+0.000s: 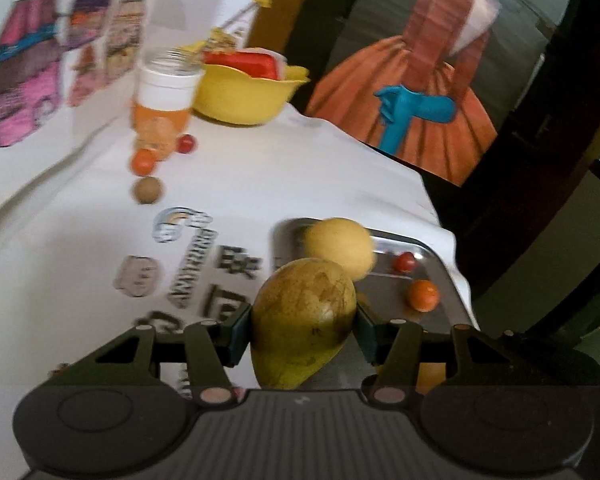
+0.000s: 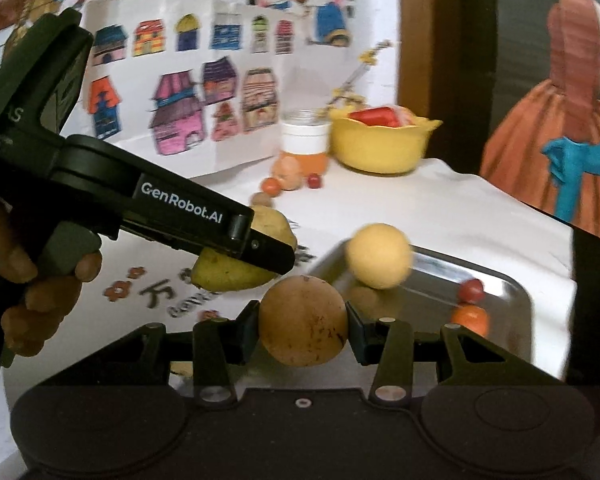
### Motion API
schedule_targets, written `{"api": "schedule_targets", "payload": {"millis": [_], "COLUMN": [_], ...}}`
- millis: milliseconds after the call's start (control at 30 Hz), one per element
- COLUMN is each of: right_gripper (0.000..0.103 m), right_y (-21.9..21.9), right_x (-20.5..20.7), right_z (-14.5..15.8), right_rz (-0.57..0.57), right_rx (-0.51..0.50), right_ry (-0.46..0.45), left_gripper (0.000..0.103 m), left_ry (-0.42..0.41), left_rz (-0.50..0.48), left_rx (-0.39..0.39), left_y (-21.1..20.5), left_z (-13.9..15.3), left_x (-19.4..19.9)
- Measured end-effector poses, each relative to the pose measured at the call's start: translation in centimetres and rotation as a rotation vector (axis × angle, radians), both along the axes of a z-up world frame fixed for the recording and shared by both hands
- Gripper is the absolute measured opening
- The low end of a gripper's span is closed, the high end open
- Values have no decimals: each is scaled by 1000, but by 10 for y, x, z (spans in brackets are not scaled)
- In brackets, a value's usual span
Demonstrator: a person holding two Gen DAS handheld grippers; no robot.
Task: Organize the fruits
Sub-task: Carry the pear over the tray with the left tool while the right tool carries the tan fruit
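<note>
Two grippers each clamp a fruit near the frame's centre, the left gripper (image 1: pixel 304 334) on a pear (image 1: pixel 304 320), the right gripper (image 2: pixel 303 330) on a round brown fruit (image 2: pixel 303 322), both beside the tray (image 2: pixel 516 292) at lower right, apparently for depositing there.

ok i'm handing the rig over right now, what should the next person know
Left gripper: shut on the pear, held near the tray's near-left corner.
Right gripper: shut on a round tan fruit, at the tray's near edge.
Done: a yellow ball fruit, a small red fruit and a small orange fruit lie in the tray.
Left: set down both held fruits, then fetch the small ones by the jar: red, orange, brown.
</note>
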State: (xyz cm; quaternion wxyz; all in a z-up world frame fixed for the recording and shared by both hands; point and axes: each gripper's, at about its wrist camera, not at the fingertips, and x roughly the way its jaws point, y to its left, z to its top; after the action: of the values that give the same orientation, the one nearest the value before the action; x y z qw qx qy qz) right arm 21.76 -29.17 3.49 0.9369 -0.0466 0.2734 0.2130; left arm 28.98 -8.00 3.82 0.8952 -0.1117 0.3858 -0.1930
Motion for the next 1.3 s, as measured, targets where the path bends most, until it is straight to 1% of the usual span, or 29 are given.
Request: {"api": "schedule_targets", "payload": {"millis": [267, 467, 667, 967, 1300], "right_gripper": [47, 47, 47, 47, 47], "right_y": [-43, -61, -67, -66, -68], "right_x": [-4, 0, 8, 16, 19], "right_z": [-12, -22, -31, -36, -39], "right_rz": [-88, -152, -188, -200, -216], "right_rx": [1, -24, -28, -26, -14], "right_ry": [12, 2, 3, 15, 30], "left_gripper": [58, 58, 58, 58, 58], "left_ry": [19, 39, 38, 32, 47], "left_rz": [-66, -101, -109, -105, -106], "left_rx": [3, 15, 24, 34, 34], "left_y": [-43, -66, -74, -77, -78], "left_z": [-7, -14, -18, -21, -28], "left_x": [0, 0, 2, 4, 6]}}
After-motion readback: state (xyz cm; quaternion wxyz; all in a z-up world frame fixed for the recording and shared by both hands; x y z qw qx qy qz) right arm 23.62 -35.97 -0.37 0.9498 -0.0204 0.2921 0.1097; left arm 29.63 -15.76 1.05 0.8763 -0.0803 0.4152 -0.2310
